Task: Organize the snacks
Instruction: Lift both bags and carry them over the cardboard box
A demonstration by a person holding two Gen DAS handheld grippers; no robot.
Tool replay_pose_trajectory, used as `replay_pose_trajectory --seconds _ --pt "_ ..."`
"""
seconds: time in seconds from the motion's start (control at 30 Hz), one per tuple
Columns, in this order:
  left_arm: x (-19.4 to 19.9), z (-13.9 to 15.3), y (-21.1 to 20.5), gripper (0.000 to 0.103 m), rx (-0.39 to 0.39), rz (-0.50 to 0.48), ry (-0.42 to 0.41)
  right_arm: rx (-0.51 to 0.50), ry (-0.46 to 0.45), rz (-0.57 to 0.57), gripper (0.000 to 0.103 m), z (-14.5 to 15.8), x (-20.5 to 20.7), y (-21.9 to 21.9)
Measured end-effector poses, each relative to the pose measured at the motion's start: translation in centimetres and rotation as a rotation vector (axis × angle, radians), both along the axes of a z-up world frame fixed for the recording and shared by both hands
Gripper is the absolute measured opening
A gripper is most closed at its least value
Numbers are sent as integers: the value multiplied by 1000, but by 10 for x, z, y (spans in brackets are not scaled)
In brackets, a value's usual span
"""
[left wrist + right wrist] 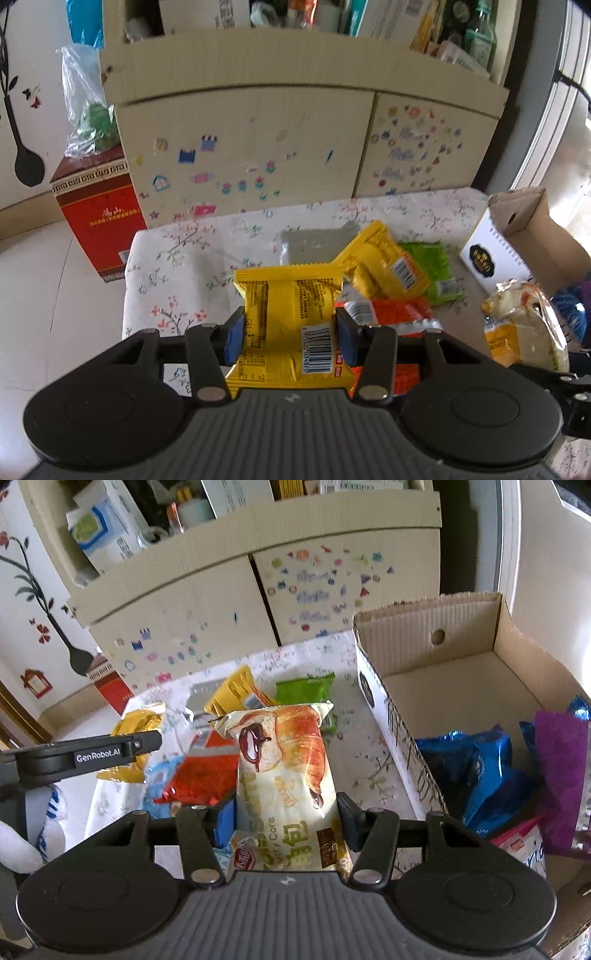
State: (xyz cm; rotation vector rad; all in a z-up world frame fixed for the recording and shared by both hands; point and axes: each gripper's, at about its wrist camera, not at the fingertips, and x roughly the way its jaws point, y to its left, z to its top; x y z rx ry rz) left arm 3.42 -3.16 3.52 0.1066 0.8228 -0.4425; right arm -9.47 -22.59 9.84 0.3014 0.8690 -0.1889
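My left gripper [290, 334] is shut on a yellow snack packet [286, 295], held above the floral table with its barcode side up. My right gripper [286, 818] is shut on a cream croissant packet [284, 760], lifted off the table just left of the cardboard box [424, 642]. The croissant packet [524, 325] also shows at the right edge of the left wrist view. From the right wrist view, the left gripper's side [85, 755] shows with the yellow packet [138, 725] in it. Loose on the table lie another yellow packet [384, 258], a green one [432, 266], a grey one [314, 243] and a red one [203, 775].
The cardboard box holds blue packets [480, 771] and a purple one [561, 771]. A cream cupboard [258, 140] with stickers stands behind the table [177, 266]. A red carton [99, 218] with a plastic bag on top stands on the floor at the left.
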Motion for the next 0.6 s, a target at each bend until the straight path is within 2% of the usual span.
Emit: replay_pose_trajectory --seconds 0.6 --pt "-21 30 -35 48 -52 -53 -76 22 -134 -57 61 35 -11 -21"
